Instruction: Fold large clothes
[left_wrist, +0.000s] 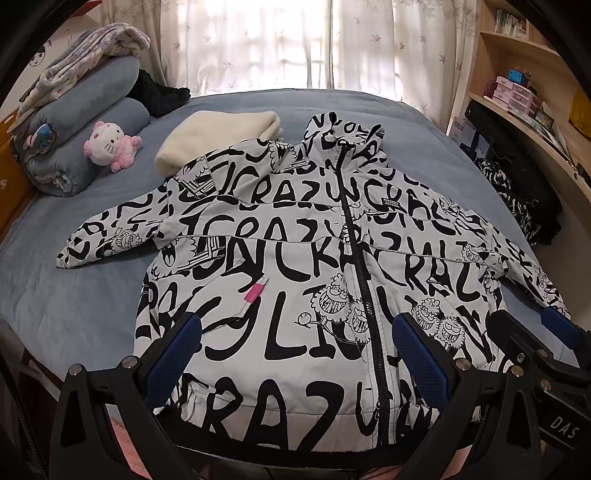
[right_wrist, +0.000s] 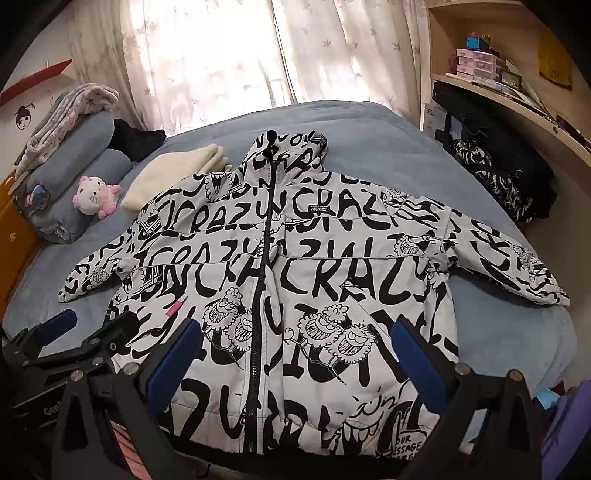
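Both grippers are hovering with jaws spread wide and empty over the hem of the graffiti-print hooded jacket (left_wrist: 295, 266): the left gripper (left_wrist: 295, 354) beside the right gripper (right_wrist: 295, 354). Beyond them the jacket is lying zipped and face up on the blue bed (left_wrist: 74, 295), sleeves spread. A folded cream blanket (left_wrist: 218, 138) is touching its shoulder; farther off, a pink plush cat (left_wrist: 109, 146) is leaning against rolled grey bedding (left_wrist: 85, 122).

Jacket (left_wrist: 295, 266) flat on bed (left_wrist: 74, 302); folded blanket (left_wrist: 218, 136) behind its left shoulder.
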